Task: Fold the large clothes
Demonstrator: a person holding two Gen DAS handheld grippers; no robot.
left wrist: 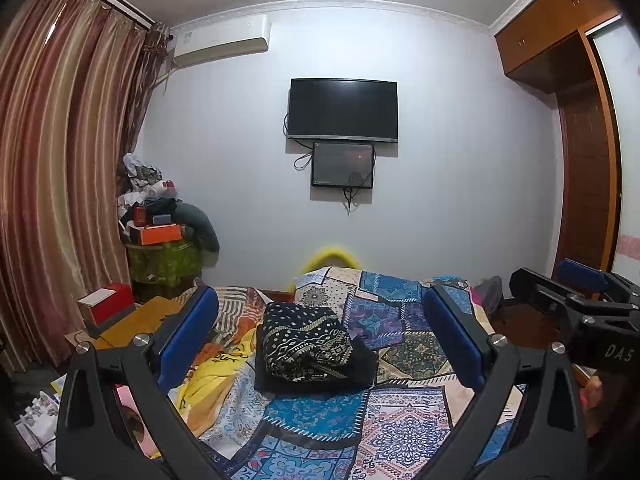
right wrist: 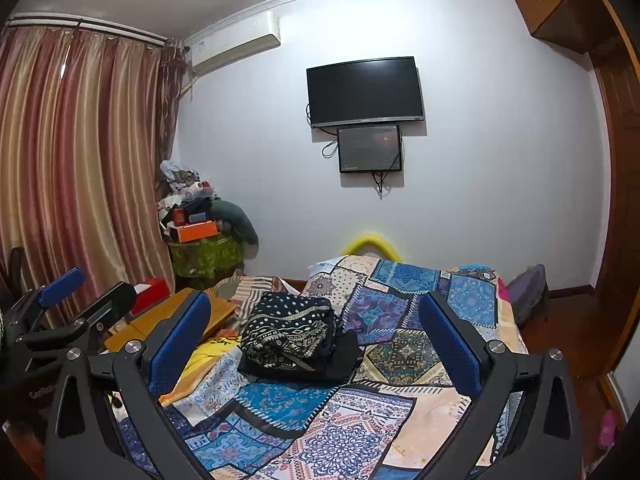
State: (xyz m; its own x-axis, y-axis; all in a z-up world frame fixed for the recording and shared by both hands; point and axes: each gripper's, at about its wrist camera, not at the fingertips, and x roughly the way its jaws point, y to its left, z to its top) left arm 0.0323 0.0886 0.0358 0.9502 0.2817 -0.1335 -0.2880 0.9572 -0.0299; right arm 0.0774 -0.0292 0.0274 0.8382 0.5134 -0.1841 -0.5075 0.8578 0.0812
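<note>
A black garment with white dots and patterned bands (left wrist: pixel 310 344) lies folded in a compact stack on the bed's patchwork cover (left wrist: pixel 404 420); the right wrist view shows the same garment (right wrist: pixel 294 334) on that cover (right wrist: pixel 380 420). My left gripper (left wrist: pixel 320 332) is held above the bed, open, blue pads wide apart, nothing between them. My right gripper (right wrist: pixel 316 336) is also open and empty, raised above the bed near the stack. Each gripper shows at the edge of the other's view: the right gripper (left wrist: pixel 560 292), the left gripper (right wrist: pixel 80 300).
A yellow cloth (left wrist: pixel 208 392) lies rumpled on the bed's left part. A wooden side table (left wrist: pixel 132 320) with a red box (left wrist: pixel 108 304) stands left of the bed, before striped curtains (left wrist: pixel 60 160). A cluttered pile (left wrist: pixel 160 216) fills the corner. A wardrobe (left wrist: pixel 588 160) stands right.
</note>
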